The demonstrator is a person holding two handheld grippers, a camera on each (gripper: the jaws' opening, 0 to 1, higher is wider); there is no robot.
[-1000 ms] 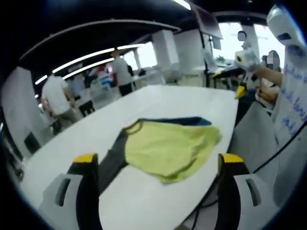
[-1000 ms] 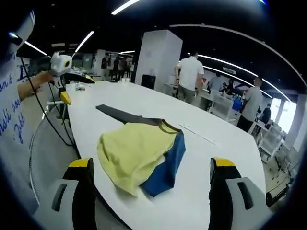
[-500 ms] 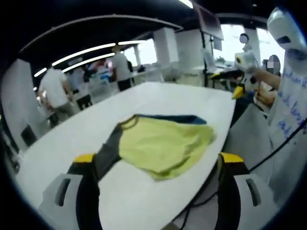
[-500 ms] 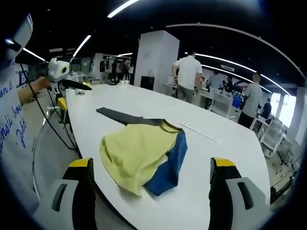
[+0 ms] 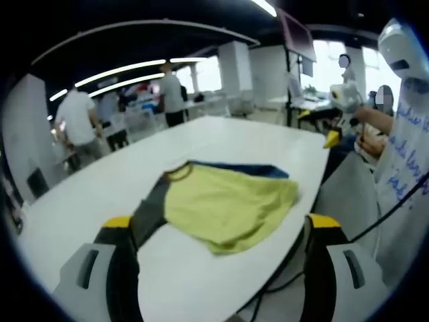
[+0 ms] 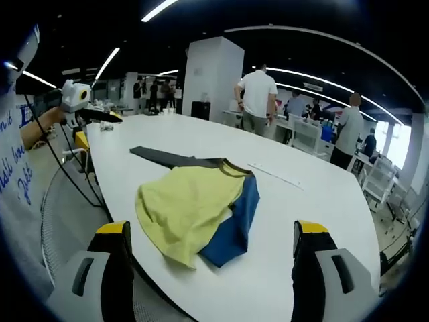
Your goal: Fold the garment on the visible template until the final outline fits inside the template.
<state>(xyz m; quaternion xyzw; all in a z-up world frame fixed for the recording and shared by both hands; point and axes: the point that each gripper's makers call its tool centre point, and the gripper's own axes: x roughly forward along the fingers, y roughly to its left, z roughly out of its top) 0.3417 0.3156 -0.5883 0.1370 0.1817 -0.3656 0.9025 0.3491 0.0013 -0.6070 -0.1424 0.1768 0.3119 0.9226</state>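
A yellow garment (image 5: 228, 204) with a blue part (image 5: 251, 168) and a dark grey sleeve (image 5: 151, 210) lies crumpled near the edge of a white table (image 5: 221, 134). My left gripper (image 5: 221, 223) hovers open in front of it, jaws wide apart with nothing between them. From the other side, the same garment (image 6: 184, 208) shows its blue part (image 6: 234, 225) and the grey sleeve (image 6: 161, 157) stretched out flat. My right gripper (image 6: 212, 229) is open and holds nothing. The right gripper (image 5: 340, 100) is held up beyond the table's corner, and the left gripper (image 6: 77, 99) likewise.
A thin pale strip (image 6: 276, 176) lies on the table (image 6: 322, 201) past the garment. Several people stand by desks behind the table (image 5: 75, 127) (image 6: 258, 100). A white shirt with blue writing (image 5: 409, 141) and cables (image 6: 64, 168) hang beside the table's edge.
Both views have shifted slightly with the hands. The garment lies as before, and both grippers have stayed open.
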